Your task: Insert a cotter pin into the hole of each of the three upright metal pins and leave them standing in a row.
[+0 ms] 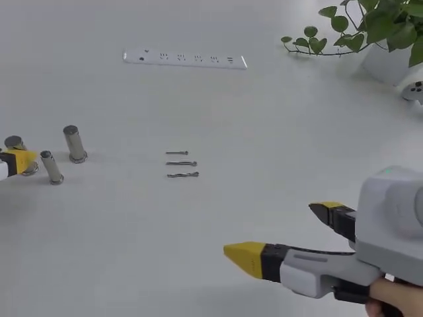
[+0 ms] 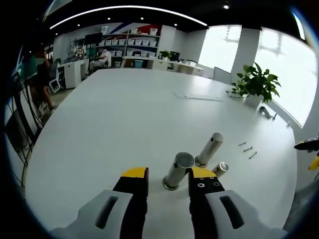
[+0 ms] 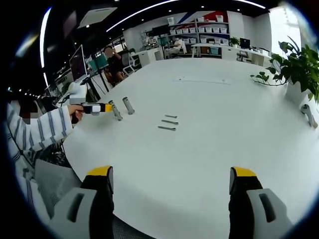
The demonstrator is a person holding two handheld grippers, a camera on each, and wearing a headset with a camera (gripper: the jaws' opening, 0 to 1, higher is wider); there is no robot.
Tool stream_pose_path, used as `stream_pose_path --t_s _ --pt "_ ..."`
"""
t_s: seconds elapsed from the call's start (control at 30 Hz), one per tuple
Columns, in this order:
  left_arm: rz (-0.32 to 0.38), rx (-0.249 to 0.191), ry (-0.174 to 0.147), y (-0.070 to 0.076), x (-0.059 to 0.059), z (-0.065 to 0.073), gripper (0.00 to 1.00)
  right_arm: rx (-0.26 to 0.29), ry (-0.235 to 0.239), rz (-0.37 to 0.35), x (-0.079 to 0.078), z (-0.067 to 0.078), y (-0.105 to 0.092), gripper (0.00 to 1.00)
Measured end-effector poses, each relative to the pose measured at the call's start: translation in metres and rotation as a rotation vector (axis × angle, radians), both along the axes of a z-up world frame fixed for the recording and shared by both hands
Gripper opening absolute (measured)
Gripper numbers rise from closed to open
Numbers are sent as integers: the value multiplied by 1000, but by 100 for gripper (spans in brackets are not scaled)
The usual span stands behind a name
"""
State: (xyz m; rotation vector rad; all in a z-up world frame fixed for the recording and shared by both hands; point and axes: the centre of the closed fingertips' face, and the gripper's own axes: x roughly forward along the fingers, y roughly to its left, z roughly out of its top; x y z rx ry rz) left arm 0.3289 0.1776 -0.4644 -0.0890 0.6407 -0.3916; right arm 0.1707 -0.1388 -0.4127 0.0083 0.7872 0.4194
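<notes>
jaws of left gripper [image 2: 168, 173] narrowly apart around leftmost metal pin [image 2: 183, 161], jaws of right gripper [image 3: 171, 172] spread wide at near right, cotter pins [image 1: 182, 164] lying between.

back pin [image 1: 75, 143], front pin [image 1: 51, 166] and leftmost pin [image 1: 14, 142] all upright, silvery, clustered; off to their right top cotter [image 1: 176, 152], middle cotter [image 1: 181, 163], bottom cotter [image 1: 183, 175] lie flat, parallel, loose
</notes>
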Motion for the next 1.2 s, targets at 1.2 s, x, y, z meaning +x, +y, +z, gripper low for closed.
stream_pose_path --t_s 1.2 --pt "-93 76 -76 -9 0 -4 10 45 -29 39 -2 2 16 98"
